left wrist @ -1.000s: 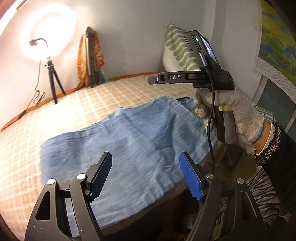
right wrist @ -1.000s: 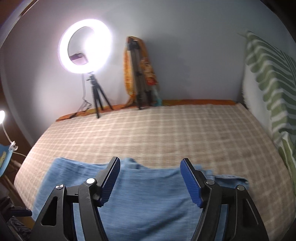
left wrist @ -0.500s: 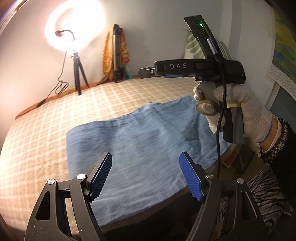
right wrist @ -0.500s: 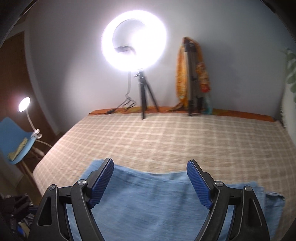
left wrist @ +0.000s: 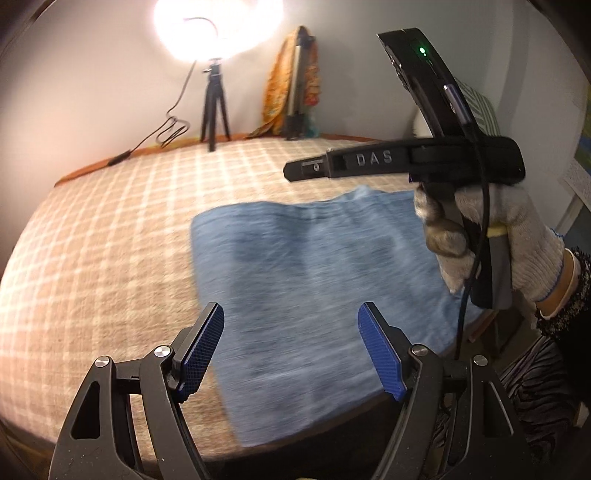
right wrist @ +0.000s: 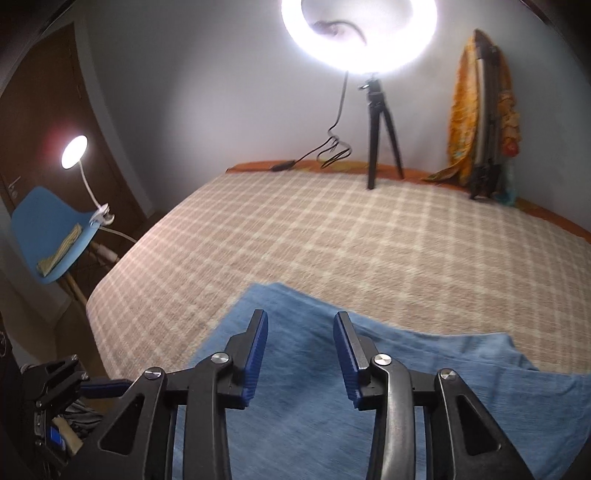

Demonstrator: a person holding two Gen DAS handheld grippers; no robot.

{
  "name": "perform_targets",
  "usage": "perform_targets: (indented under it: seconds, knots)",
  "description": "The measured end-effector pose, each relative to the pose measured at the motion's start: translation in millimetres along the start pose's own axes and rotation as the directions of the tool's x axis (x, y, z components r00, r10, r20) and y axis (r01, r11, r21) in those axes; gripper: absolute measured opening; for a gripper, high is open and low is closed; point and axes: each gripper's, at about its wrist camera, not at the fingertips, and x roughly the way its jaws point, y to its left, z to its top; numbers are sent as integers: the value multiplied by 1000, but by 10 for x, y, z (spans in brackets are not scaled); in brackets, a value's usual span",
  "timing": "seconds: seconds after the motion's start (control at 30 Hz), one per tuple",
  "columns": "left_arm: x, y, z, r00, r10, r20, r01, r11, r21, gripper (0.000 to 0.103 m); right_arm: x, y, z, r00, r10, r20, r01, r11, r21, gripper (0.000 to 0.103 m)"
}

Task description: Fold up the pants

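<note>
Checked bedcover fills the room's bed, with blue pants folded flat at its near edge, directly under both grippers, long axis running left to right. Left gripper hangs spread wide above the cloth. Right gripper, its jaws just narrowed, grips nothing. Beyond them, a ring light glares at the wall.

Ring light glares, blown out; pants motion-blurred (both views); fisheye edges dark, curved
</note>
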Motion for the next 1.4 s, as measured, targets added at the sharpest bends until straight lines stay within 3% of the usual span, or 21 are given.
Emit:
perform_targets:
  seconds: [0.27,0.6,0.77,0.83,0.9,0.97,1.07,1.17,1.2,1.4]
  knots:
    - [244,504,-207,998,11,-64,-20,990,-137,73,530,311,-44,993,15,-121,-24,997,-77,29]
    - [380,659,-411,993,-20,-114,-2,982,-187,72,1089,645,-59,975,-26,-220,-13,985,-174,28]
    - [343,679,-463,992,-90,-91,66,969,-238,64,1221,701,-31,974,-34,-224,-4,986,-168,32]
    - [320,664,-477,988,-124,-90,97,961,-258,58,1188,638,27,976,5,-217,-29,994,-106,30]
    - [322,644,-484,981,-171,-94,140,951,-275,45,1100,561,93,981,22,-195,-35,997,-65,29]
    - [315,604,-509,975,-199,-95,166,946,-279,36,1044,499,136,982,25,-185,-33,998,-44,30]
    - [276,592,-536,973,-217,-74,187,937,-294,34,988,373,147,974,79,-210,-71,996,45,37]
    - [217,602,-520,973,-227,-47,202,931,-304,29,965,396,99,957,128,-262,-108,990,89,50]
    - [189,585,-508,973,-226,-37,205,933,-295,27,953,447,81,953,130,-274,-114,991,74,56]
    - [35,272,-402,980,-196,23,197,967,-160,24,946,687,10,940,123,-318,-116,992,40,60]
